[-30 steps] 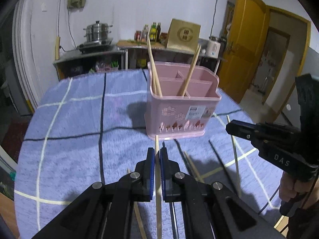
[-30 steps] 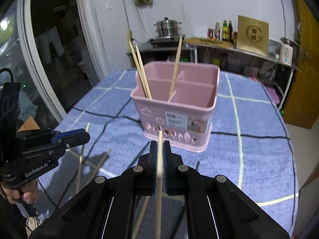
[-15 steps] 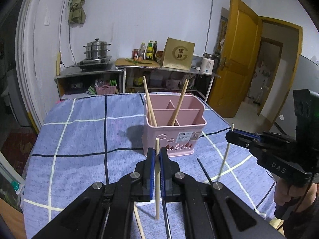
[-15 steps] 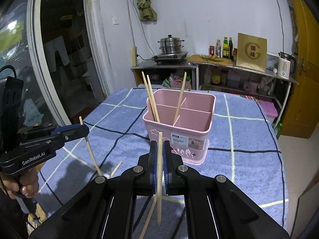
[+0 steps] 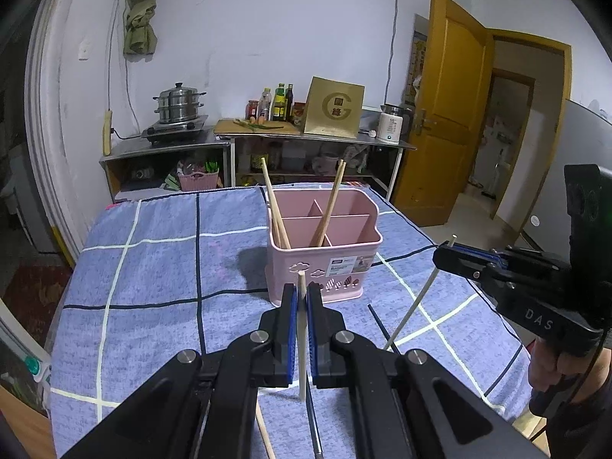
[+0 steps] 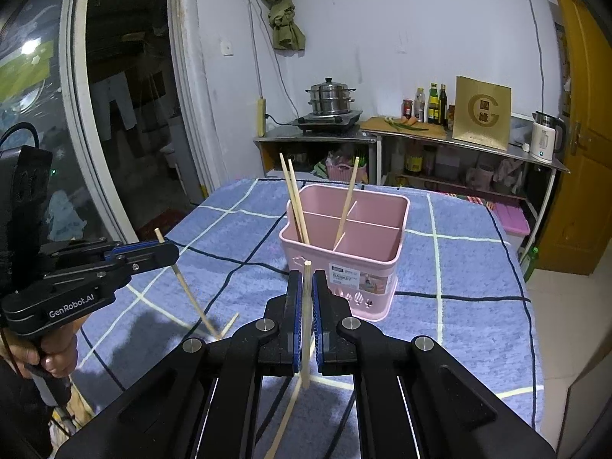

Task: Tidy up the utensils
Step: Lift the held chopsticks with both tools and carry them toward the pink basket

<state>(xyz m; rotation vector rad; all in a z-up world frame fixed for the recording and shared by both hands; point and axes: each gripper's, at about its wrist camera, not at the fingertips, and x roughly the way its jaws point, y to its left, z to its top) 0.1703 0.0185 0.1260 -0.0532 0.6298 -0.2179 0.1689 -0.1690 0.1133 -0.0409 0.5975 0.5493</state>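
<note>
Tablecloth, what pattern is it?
Blue tablecloth with a white and dark grid, clearest in the right wrist view.

Left hand-held gripper [image 5: 302, 298] and right hand-held gripper [image 6: 305, 287] both clamp tight, angled downward, side by side.

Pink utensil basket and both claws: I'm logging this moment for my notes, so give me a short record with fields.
basket: pink utensil basket, upright on the blue checked cloth, divided into compartments
in basket: three wooden chopsticks, leaning
left claw: shut on a light chopstick held off the cloth
right claw: shut on a wooden chopstick, also lifted
still on cloth: loose chopsticks near the claws, some dark
</note>
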